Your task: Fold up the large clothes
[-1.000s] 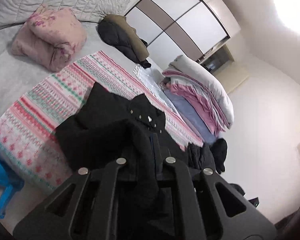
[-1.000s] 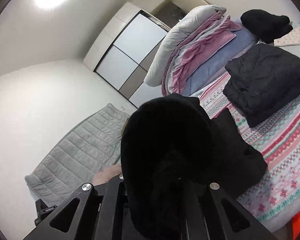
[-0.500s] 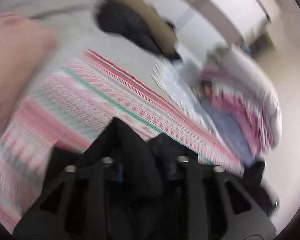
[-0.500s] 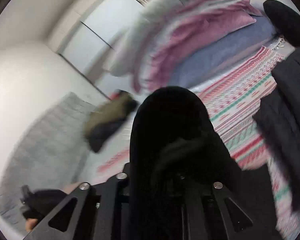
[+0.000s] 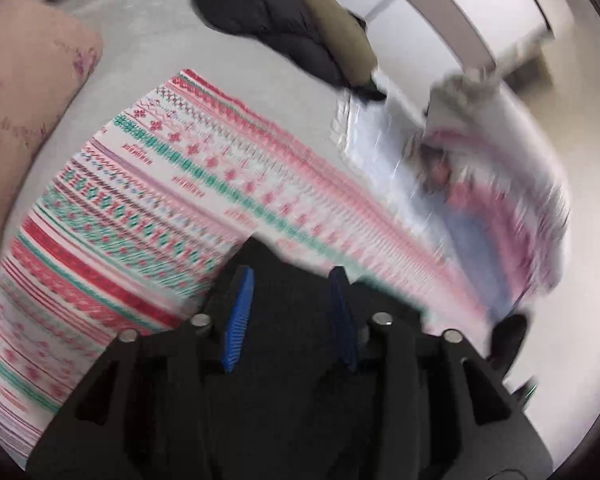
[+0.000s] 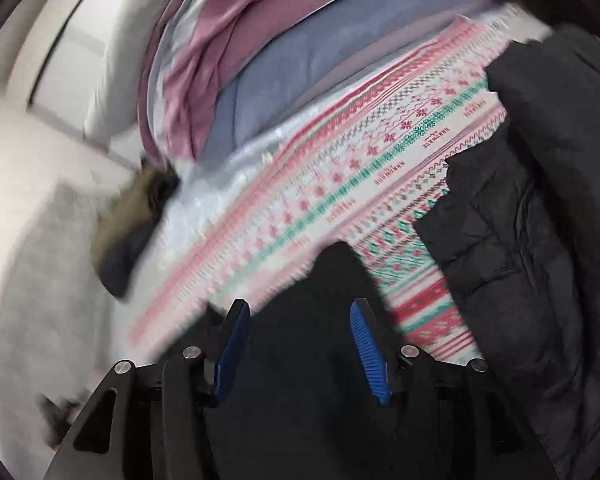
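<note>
Both grippers, left [image 5: 292, 280] and right [image 6: 298, 316], were opening over the black garment [image 6: 300, 360] at lower centre, fingers half-wide, so its fold might slump.

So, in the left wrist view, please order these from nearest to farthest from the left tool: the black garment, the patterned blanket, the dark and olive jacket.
1. The black garment, lying between the opening jaws of the left tool.
2. The patterned blanket, spread just ahead and to the left.
3. The dark and olive jacket, at the top of the view, beyond the blanket.

matt black cloth garment [image 5: 292, 288], seemingly woven blanket [image 5: 148, 184]
</note>
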The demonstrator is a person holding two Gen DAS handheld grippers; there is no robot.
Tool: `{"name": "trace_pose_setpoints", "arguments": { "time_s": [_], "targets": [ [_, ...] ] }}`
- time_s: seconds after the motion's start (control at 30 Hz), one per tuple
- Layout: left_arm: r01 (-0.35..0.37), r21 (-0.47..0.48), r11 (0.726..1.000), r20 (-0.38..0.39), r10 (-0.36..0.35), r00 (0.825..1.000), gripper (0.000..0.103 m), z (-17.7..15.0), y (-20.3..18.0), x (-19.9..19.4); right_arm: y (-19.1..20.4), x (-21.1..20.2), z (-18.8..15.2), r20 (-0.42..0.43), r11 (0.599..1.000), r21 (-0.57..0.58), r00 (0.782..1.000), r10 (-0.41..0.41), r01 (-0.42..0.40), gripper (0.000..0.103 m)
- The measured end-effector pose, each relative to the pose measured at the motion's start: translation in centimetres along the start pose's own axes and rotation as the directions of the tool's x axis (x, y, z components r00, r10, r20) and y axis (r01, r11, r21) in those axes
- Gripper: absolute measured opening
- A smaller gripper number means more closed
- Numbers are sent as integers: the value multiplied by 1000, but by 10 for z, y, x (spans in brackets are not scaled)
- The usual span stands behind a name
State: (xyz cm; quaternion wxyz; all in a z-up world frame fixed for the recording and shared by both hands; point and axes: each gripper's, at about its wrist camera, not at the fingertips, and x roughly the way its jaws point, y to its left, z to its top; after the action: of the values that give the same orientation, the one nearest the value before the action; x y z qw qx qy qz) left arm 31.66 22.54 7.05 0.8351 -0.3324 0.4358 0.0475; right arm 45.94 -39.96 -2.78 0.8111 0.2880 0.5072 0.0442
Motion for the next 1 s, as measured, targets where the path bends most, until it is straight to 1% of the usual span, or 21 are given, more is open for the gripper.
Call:
{"name": "trace_pose_setpoints", "arguments": {
  "time_s": [0.1,0.17,0.23,0.33,0.4,0.47,0.5,0.53,0.57,0.6,0.63,0.67,0.7,0.73,0.77,0.8,0.83,0.87,0.9,0.93,1.0],
  "targets": [
    [-79,44,996,-48,81,996,43,-23,19,16,-1,12,-13,-13,978,-157,990,-139,135,54],
    [-100,81,992,-68,106,992,43,-30,23,25,-5,22,-15,-9,961,-219,984,-178,172,54],
    [-154,137,979,-86,167,982,43,-37,19,43,1,35,-21,-36,939,-300,981,-190,171,54],
    [-231,178,956,-104,252,962,43,-42,12,68,20,62,-34,-63,868,-460,968,-242,187,54],
    [-271,197,942,-83,292,953,42,-45,8,78,28,81,-36,-24,811,-535,955,-294,237,54],
    [-317,219,923,-40,333,942,6,-48,5,82,31,90,-37,8,794,-557,958,-288,244,53],
    [-323,222,920,-7,333,943,6,-50,3,78,31,94,-38,7,793,-564,961,-276,232,51],
    [-306,221,926,21,310,951,6,-51,4,71,31,97,-41,-3,788,-578,966,-260,210,38],
    [-281,221,934,60,275,960,5,-51,5,62,33,96,-44,-11,782,-596,972,-233,180,16],
    [-240,219,946,110,221,969,5,-49,8,47,34,89,-46,-5,781,-604,979,-204,159,10],
    [-193,210,958,146,165,975,5,-46,12,35,35,79,-45,22,790,-595,985,-173,152,8],
    [-154,198,968,166,122,979,5,-43,15,27,33,63,-42,64,812,-570,992,-113,129,7],
    [-68,160,985,184,38,982,5,-35,25,16,31,52,-38,85,831,-546,994,-72,107,7],
    [-1,108,994,180,-19,984,5,-26,35,13,28,39,-31,113,856,-510,993,-30,83,6],
    [46,52,998,162,-54,985,5,-18,45,14,27,31,-25,133,871,-486,991,-4,69,6],
    [69,5,998,141,-69,988,5,-11,52,19,27,24,-18,145,884,-465,989,22,49,6],
    [79,-54,995,116,-73,991,5,-3,63,27,28,21,-12,158,894,-446,987,28,46,6],
    [69,-84,994,100,-61,993,5,0,70,35,26,21,-4,173,909,-414,985,20,54,6],
    [26,-111,993,79,-17,997,3,1,80,45,24,24,0,169,921,-385,986,12,55,6],
    [-52,-160,986,62,62,996,0,0,97,58,17,34,5,147,936,-346,989,-18,69,6],
    [-116,-205,972,38,127,991,0,-8,120,70,0,66,7,81,945,-302,991,-106,126,6]
  ]
}}
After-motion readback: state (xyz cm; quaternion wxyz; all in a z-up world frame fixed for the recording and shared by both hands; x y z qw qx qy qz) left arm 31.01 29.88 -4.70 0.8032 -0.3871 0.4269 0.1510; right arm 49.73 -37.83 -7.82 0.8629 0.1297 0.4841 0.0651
